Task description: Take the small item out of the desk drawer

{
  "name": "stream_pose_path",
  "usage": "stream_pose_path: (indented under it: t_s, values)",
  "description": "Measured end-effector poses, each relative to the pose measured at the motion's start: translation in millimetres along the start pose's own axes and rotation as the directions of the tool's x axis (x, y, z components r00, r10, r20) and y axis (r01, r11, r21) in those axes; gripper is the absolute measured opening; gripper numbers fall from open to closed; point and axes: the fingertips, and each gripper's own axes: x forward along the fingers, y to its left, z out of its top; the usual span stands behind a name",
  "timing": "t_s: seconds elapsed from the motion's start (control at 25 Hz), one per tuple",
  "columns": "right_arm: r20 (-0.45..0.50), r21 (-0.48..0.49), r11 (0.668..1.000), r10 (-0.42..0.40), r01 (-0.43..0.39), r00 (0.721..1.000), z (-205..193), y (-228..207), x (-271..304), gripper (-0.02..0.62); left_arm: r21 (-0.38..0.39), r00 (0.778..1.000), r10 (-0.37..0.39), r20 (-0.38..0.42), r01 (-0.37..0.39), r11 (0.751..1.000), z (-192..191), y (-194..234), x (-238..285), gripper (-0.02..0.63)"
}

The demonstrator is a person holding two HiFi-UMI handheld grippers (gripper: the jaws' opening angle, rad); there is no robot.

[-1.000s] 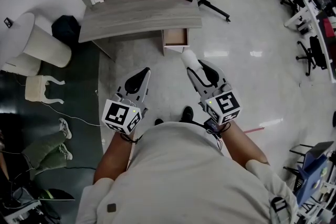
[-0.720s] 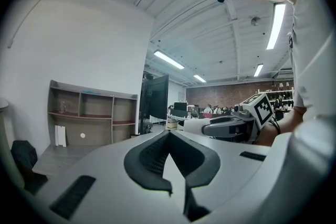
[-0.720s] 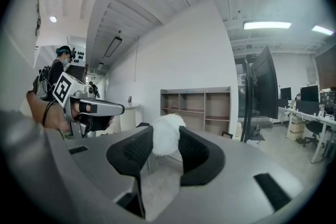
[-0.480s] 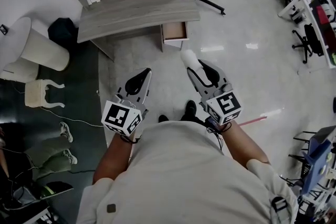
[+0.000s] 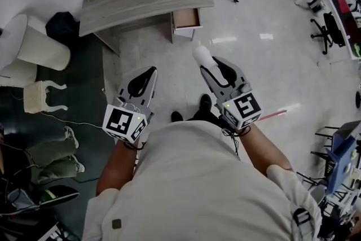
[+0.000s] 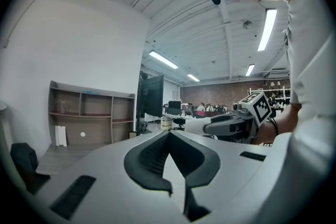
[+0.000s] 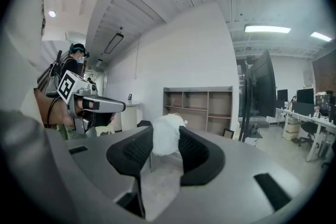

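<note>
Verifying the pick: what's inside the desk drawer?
Head view shows the drawer open, bottom bare; its rear is hidden under the desktop. The right gripper holds the white fluffy item.

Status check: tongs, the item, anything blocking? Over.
Left tongs shut, empty. Right tongs shut on white puff, well clear of the open drawer. No obstruction seen.

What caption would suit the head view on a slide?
Person facing a desk with an open drawer, right gripper clamped on a fluffy white item.
</note>
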Motion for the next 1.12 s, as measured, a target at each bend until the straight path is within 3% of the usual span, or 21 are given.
stream_pose_path:
  t_s: [0.6,1.12]
  values:
    - [0.019,-0.021,1.0,-0.002,0.002,1.0,9.0,38.9,-6.3,0.158,-0.034,0.999,-0.026,0.025,0.027,0.999,0.3,6.4,-26.0,0.011]
    - [0.03,-0.021,1.0,0.014,-0.013,0.999,20.5,30.8,-1.6,0.158,-0.036,0.998,-0.03,0.046,0.031,0.999,3.3,6.6,-15.1,0.011]
